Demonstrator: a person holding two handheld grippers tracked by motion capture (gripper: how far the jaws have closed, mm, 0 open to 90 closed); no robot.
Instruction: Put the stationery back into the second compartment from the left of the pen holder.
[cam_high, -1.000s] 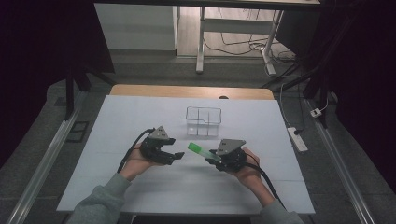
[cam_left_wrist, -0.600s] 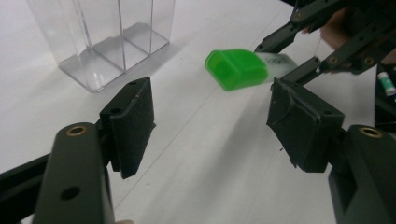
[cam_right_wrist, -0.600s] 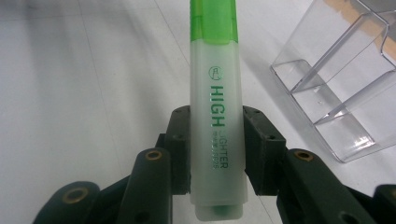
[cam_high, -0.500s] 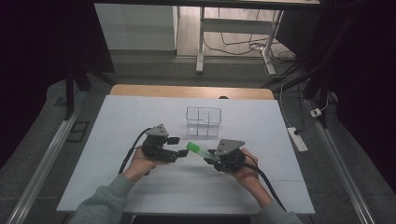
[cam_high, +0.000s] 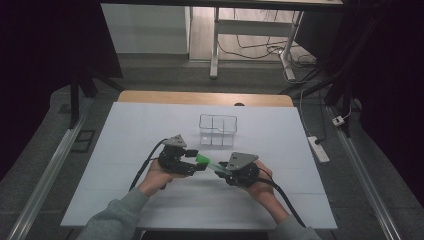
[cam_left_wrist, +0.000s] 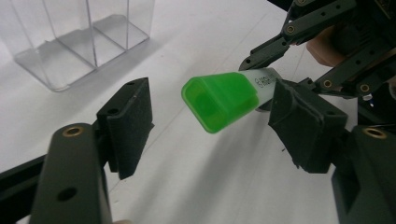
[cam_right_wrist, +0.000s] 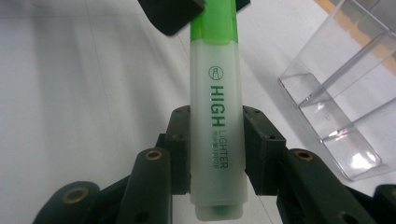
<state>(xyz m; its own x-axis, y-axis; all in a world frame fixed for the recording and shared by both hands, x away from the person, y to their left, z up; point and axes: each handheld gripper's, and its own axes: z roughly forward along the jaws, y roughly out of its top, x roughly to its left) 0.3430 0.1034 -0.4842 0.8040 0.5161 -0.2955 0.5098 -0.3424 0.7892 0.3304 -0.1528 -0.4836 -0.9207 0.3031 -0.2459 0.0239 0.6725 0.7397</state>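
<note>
Now, over on the left, the left tool was at the green cap of the highlighter, and its jaws stood wide: in the left gripper view one pad sat well off the cap on one side, while the other pad was close by the pale barrel, though contact could not be confirmed. So nothing was clamped on that side yet. The cap end pointed straight into the gap between those pads.

In the middle, the highlighter hung in the air above the white table, between the two hands, nearly level, cap toward the left tool.

On the right, the right tool had the pale barrel pinched firmly, jaws narrow and pressed to both sides of it, the printed lettering facing the camera in the right gripper view. Beyond the hands, farther up the table, the clear plastic organizer stood with its compartments bare.

The step in hand looked like uncapping: one tool anchored the body, the other lined up on the cap. The next move would call for the left jaws to close squarely on the green cap, not the barrel, then a straight pull along the pen's axis while the right grip held steady, lest the barrel slip.
</note>
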